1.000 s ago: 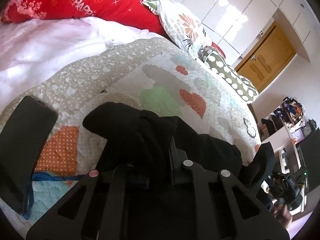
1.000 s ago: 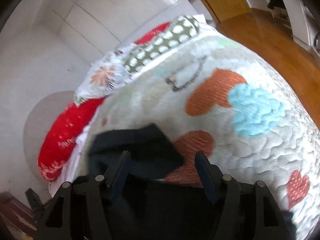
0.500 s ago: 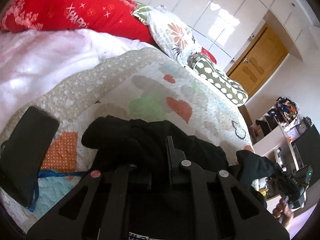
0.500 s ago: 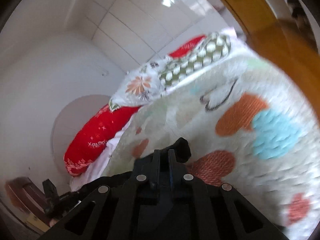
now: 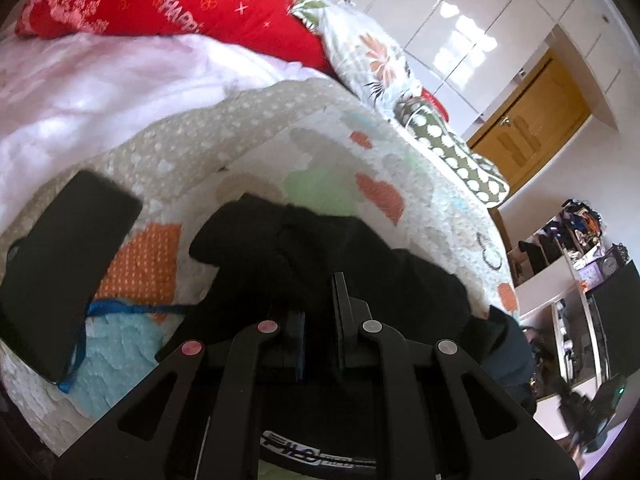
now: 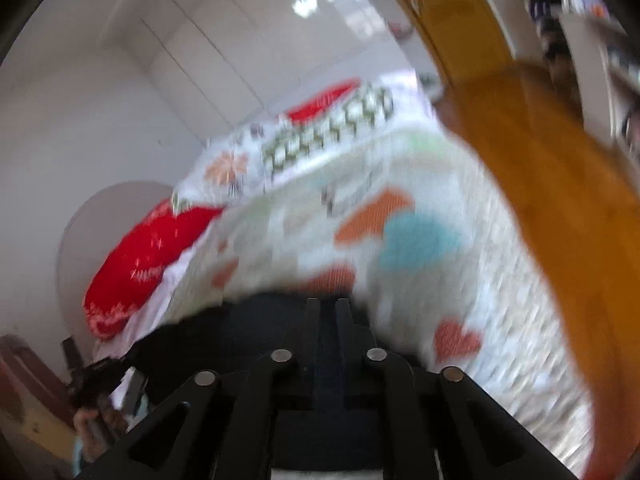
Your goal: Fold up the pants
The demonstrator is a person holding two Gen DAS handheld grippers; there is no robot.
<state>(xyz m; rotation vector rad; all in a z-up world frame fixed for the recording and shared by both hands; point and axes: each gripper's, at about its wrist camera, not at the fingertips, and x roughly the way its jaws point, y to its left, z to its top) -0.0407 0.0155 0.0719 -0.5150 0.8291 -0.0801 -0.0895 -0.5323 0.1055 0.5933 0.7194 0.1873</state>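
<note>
I have the left gripper (image 5: 320,312) clenched on a bunch of the black pants (image 5: 340,256), which lie heaped on the heart-print quilt (image 5: 256,148); my right gripper (image 6: 328,320), jaws just eased a little, pinches the far end of the cloth; I judge a fold underway; next, carry that end across; beyond, the phone (image 5: 60,264) and red pillow (image 5: 180,4)

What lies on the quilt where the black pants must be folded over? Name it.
A black phone with a blue strap lies on the quilt, left of the black pants and apart from them. Nothing else is visible around them.
</note>
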